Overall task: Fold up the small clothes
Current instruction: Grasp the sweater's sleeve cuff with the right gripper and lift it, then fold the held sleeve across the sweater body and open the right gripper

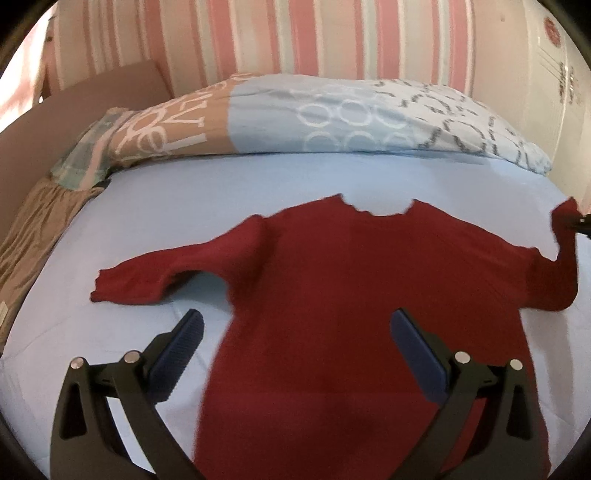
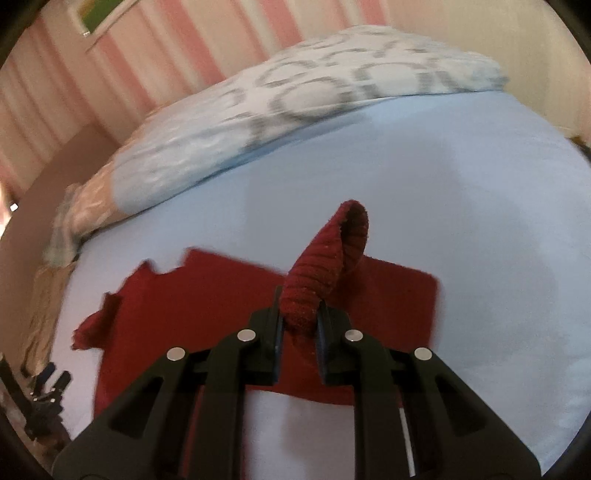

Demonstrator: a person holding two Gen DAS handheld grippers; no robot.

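A small dark red knitted sweater lies flat on the light blue bed sheet, neck toward the pillow, left sleeve spread out to the left. My left gripper is open and empty above the sweater's lower body, one finger over the sheet, one over the fabric. My right gripper is shut on the cuff of the right sleeve and lifts it off the bed. That raised sleeve also shows at the right edge of the left wrist view. The sweater body lies below.
A patterned pillow lies across the head of the bed against a pink striped wall. A brown cardboard piece stands at the left. The bed's left edge has a tan skirt. The left gripper shows far left in the right wrist view.
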